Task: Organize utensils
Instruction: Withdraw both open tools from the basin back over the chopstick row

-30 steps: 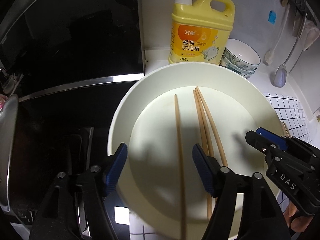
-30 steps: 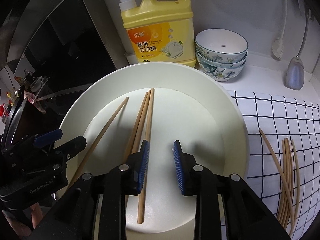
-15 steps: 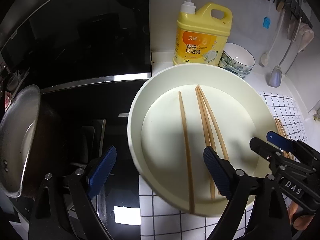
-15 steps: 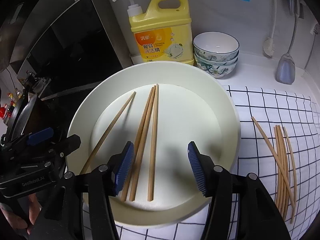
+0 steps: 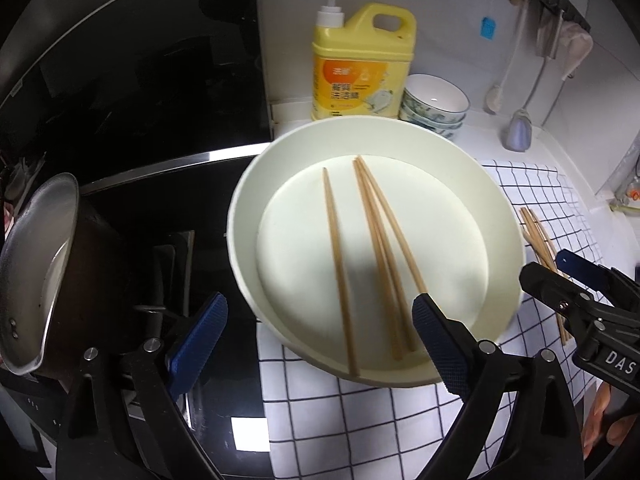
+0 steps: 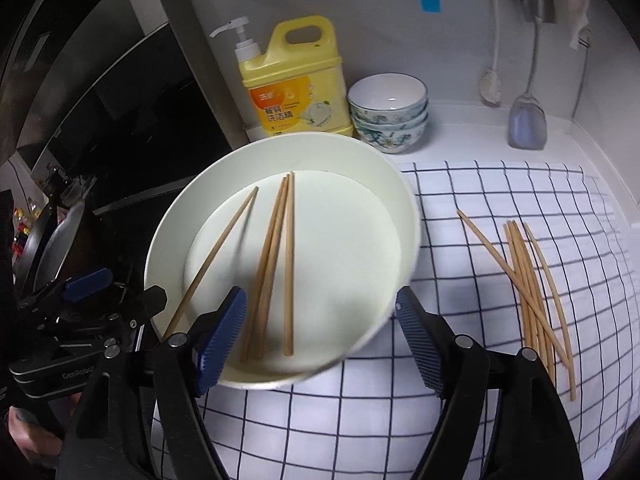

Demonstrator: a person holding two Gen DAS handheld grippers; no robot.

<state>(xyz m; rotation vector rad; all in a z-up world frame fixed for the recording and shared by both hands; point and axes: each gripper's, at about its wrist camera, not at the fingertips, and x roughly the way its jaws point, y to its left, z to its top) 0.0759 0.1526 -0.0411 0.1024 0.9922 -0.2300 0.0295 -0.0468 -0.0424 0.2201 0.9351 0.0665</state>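
Observation:
A cream plate (image 5: pixel 400 128) (image 6: pixel 320 144) rests partly on a checked cloth (image 6: pixel 480 184) and holds several wooden chopsticks (image 5: pixel 338 264) (image 6: pixel 289 264), one apart on the left and the rest bunched. More loose chopsticks (image 6: pixel 524 280) (image 5: pixel 538 236) lie on the cloth to the plate's right. My left gripper (image 5: pixel 320 340) hangs over the plate's near edge, jaws opening, nothing gripped. My right gripper (image 6: pixel 320 340) also hovers over the near rim with its jaws opening and touching nothing. Each gripper appears in the other's view (image 5: pixel 556 276) (image 6: pixel 120 292).
A yellow detergent bottle (image 5: pixel 360 72) (image 6: pixel 296 88) and stacked bowls (image 5: pixel 434 100) (image 6: pixel 388 108) stand behind the plate by the wall. A metal pan (image 5: pixel 36 272) sits on the black stove (image 5: pixel 140 80) at the left. A spatula (image 6: pixel 526 120) hangs at the back right.
Both grippers have drawn back and up from the plate, and both pairs of jaws have spread much wider. The chopsticks stay lying in the plate.

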